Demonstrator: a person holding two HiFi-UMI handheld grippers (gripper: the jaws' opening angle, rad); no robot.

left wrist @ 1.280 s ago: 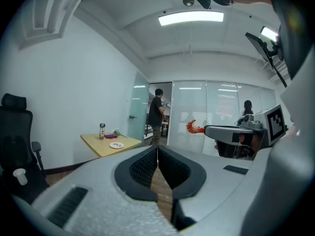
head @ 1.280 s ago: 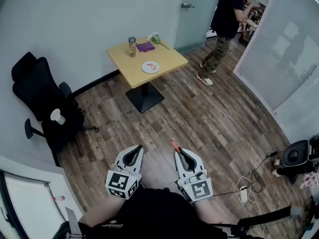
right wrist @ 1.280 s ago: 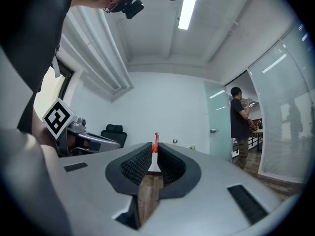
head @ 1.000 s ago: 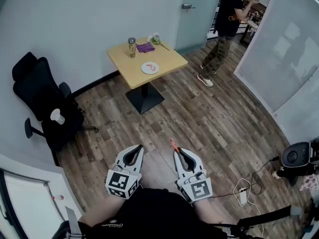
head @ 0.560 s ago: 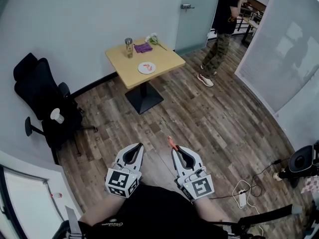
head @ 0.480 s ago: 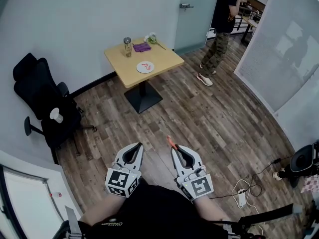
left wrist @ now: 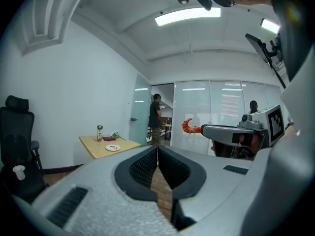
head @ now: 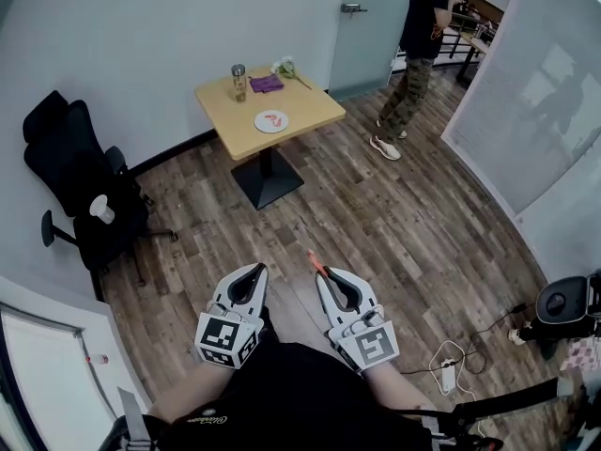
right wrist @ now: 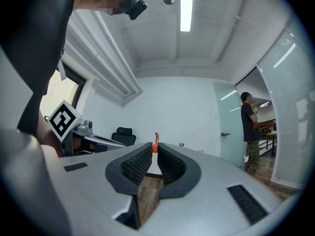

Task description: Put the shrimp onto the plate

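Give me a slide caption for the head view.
Right gripper holds an orange shrimp, far from the white plate on the table; left gripper shut, empty.

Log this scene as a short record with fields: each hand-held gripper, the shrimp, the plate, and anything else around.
right hand-held gripper: shut on the shrimp, pinched at the jaw tips
left hand-held gripper: shut, empty
plate: on the table across the room, something red on it
also on table: bottle, purple cloth
bystander: person near the door
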